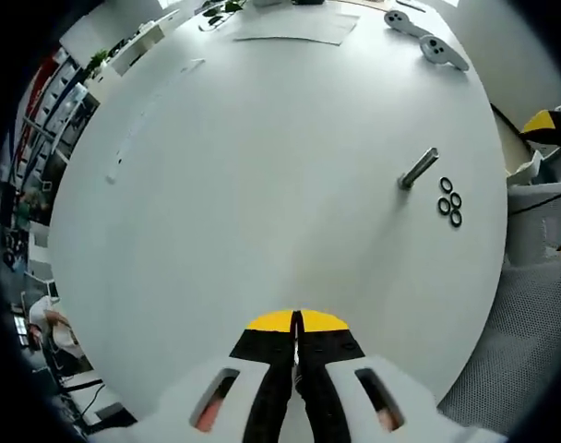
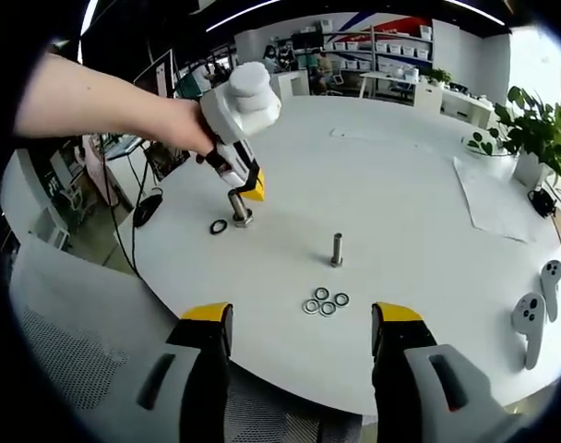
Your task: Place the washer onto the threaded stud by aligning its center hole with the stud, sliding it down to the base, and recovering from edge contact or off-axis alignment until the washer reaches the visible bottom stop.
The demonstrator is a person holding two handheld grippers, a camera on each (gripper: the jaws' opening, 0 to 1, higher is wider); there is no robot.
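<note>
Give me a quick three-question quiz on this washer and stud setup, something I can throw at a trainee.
1. True or false: the jaws of the right gripper stand open with nothing between them.
2. How many washers lie in the cluster near the upright stud?
3. In the right gripper view, where are those washers?
A. Threaded onto the stud
B. Flat on the table, between the stud and the right gripper
C. Beside the potted plant

Key: 1 true; 2 four; 3 B.
</note>
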